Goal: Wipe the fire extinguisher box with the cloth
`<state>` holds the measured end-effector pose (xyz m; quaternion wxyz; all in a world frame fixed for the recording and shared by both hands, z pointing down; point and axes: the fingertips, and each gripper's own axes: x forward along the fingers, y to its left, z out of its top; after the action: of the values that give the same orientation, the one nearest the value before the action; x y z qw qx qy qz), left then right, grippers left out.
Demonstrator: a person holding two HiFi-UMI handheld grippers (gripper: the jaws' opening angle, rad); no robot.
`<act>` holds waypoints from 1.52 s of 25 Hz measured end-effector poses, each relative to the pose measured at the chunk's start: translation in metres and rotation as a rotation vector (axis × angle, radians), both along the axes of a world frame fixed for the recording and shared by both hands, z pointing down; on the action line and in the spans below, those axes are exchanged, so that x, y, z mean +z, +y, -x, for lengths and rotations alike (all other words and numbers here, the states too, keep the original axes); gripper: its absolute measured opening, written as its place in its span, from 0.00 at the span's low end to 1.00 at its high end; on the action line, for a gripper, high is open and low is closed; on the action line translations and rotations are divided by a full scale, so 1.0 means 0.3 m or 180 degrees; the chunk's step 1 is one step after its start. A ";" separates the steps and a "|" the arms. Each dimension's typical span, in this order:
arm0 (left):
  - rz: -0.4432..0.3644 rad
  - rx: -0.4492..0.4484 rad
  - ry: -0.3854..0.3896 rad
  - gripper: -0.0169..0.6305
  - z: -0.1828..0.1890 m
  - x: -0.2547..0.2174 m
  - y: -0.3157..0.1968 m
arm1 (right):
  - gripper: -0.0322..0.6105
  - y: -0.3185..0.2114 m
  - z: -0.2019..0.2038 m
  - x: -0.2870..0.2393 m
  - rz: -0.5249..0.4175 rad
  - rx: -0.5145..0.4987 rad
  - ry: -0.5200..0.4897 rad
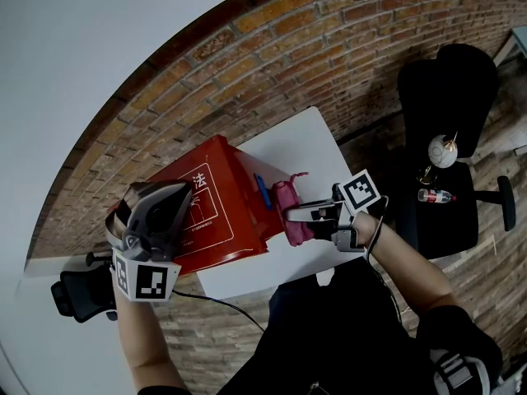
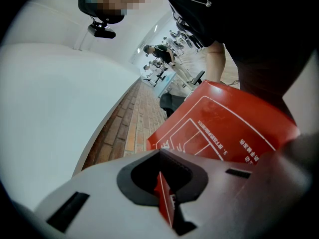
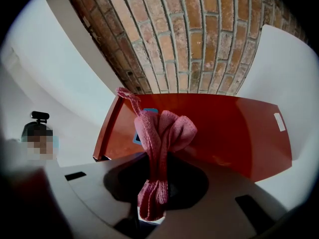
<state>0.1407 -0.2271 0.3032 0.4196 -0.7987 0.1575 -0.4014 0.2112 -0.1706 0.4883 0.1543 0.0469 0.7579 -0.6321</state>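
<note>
Head view: red fire extinguisher box [image 1: 216, 214] stands on left part of white table [image 1: 306, 142], over brick surface [image 1: 329, 48]. Left gripper [image 1: 156, 220] at box's left edge. Right gripper [image 1: 306, 215] at box's right side, pink cloth [image 1: 290, 211] touching it. Black chair [image 1: 449, 130] far right.

Left gripper view: jaws pinched together on thin red box edge; box front with white print just beyond.

Right gripper view: jaws clamped on bunched cloth, upper folds resting against box's red side.
</note>
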 end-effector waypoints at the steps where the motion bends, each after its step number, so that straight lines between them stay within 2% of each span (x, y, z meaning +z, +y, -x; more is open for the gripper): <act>1: 0.0001 -0.0003 -0.0001 0.07 0.000 0.000 0.000 | 0.21 0.001 0.000 -0.010 -0.0008 -0.0002 -0.0015; 26: -0.0004 0.0004 0.0005 0.07 -0.001 0.000 0.001 | 0.21 0.014 -0.003 -0.211 -0.0185 -0.0008 -0.0369; 38: -0.0005 0.0007 0.0005 0.07 -0.003 -0.002 -0.001 | 0.21 0.025 -0.008 -0.341 -0.0264 -0.0062 -0.0662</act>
<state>0.1415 -0.2273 0.3025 0.4206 -0.7989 0.1573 -0.4002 0.2135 -0.1630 0.3859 0.2239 0.1260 0.7628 -0.5934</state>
